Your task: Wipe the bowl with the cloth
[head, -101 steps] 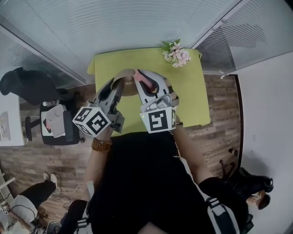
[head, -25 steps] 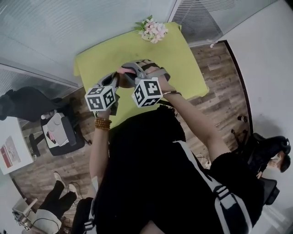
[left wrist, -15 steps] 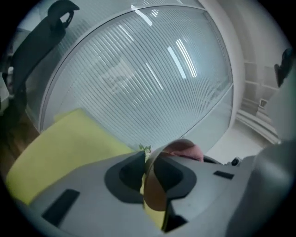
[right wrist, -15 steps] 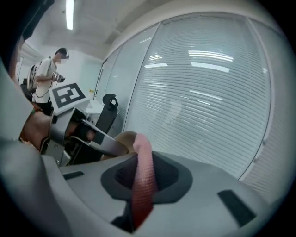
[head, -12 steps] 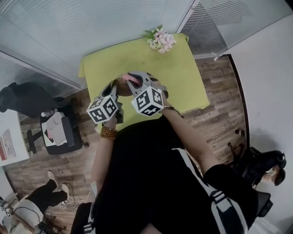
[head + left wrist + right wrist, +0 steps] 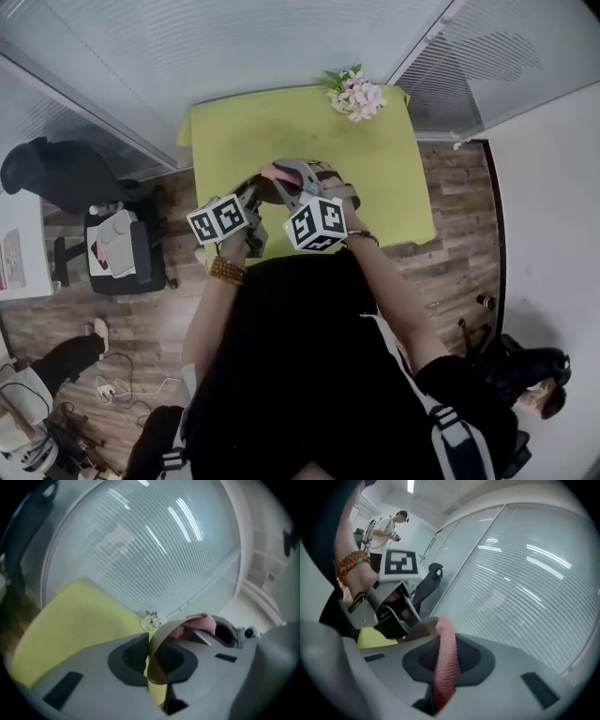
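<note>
In the left gripper view, my left gripper (image 6: 157,677) is shut on the thin tan rim of the bowl (image 6: 154,660); its jaws have just been closing on it. The pink cloth (image 6: 198,622) lies at the bowl's far rim, next to the right gripper. My right gripper (image 6: 443,677) is shut on the pink cloth (image 6: 446,660), with its jaws just eased slightly wider. In that view the brown bowl (image 6: 423,627) shows beyond the cloth. From the head view both grippers, left (image 6: 255,189) and right (image 6: 284,178), meet over the near part of the green table (image 6: 234,131).
A bunch of flowers (image 6: 354,94) stands at the table's far right corner. A black office chair (image 6: 56,173) and a stool with papers (image 6: 120,246) stand left of the table. Glass walls with blinds run behind it. A person stands far off (image 6: 386,527).
The left gripper has rolled and sunk a little, still at the bowl. The right gripper stays beside it with the cloth. The head view has swung, so the table sits differently in the frame.
</note>
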The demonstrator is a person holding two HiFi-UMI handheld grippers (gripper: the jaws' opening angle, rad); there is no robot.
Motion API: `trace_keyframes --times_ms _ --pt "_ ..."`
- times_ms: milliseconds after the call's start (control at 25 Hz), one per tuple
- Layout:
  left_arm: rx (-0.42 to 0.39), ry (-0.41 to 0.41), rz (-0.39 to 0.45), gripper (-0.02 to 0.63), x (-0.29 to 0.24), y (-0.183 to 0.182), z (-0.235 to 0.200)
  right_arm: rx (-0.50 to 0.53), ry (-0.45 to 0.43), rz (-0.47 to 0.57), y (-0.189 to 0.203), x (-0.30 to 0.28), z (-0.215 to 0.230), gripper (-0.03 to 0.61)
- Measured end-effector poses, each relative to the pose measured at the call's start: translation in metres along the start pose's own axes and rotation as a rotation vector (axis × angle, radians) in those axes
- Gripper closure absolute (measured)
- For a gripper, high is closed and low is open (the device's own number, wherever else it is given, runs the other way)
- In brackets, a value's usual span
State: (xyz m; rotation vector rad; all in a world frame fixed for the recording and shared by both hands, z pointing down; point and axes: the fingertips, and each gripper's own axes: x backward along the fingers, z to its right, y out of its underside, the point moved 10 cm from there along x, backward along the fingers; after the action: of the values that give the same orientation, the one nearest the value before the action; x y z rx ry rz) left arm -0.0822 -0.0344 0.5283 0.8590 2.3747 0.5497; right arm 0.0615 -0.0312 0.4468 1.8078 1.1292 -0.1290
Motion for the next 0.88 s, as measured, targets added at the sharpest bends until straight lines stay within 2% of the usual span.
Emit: trace_keyframes --times_ms 40,80,120,240,360,440,600,880 --pt "0.097 0.029 0.032 0.582 0.002 0.002 -0.002 -0.034 0.018 0.022 -0.002 0.003 0.002 0.532" --pt "0.159 0.046 0.053 0.581 0.003 0.002 -0.004 -0.066 0.028 0.042 -0.004 0.005 0.003 0.531" --pt "0.183 0.048 0.062 0.581 0.005 0.002 -0.005 -0.09 0.029 0.054 -0.004 0.006 0.004 0.531" --pt "0.176 0.005 0.029 0.58 0.0 0.005 -0.007 -0.102 0.014 0.043 0.001 0.012 0.003 0.531" --pt "0.195 -0.124 -0.01 0.597 0.01 0.005 -0.037 -0.136 0.031 0.087 -0.008 0.018 -0.002 0.549" --pt "0.185 -0.168 -0.059 0.597 0.014 0.003 -0.059 -0.143 0.039 0.1 -0.01 0.023 -0.001 0.549" --pt "0.101 -0.21 -0.18 0.597 0.004 0.008 -0.079 -0.15 0.072 0.052 0.007 0.03 0.006 0.549" --pt "0.154 -0.24 -0.302 0.597 -0.026 0.026 -0.107 -0.191 0.109 0.012 0.021 0.037 0.012 0.545"
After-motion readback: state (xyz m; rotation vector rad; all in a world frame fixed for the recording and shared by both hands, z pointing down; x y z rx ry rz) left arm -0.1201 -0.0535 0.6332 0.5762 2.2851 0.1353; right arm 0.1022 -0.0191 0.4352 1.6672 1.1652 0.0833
